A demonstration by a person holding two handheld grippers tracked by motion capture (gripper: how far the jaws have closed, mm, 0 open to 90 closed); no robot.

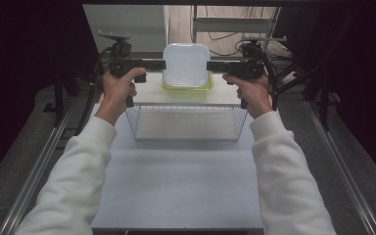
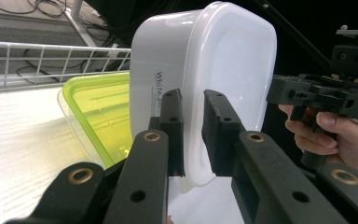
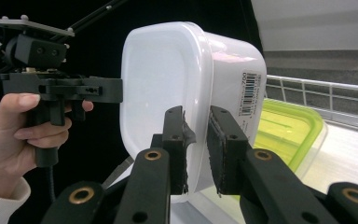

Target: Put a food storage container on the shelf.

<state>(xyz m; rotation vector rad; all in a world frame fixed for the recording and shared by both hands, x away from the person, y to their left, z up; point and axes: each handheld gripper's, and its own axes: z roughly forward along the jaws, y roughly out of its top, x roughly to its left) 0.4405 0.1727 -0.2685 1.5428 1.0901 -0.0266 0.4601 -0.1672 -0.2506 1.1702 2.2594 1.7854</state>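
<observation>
Now both grippers clamped on the white container, left gripper and right gripper pinching opposite rims, fingers nearly closed, green-lidded box beneath, wire basket nearer

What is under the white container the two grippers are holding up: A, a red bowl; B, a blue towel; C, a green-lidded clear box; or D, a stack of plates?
C: the white container, gripped at its rim by the left gripper and the right gripper, hangs above a clear box with a green lid.
</observation>
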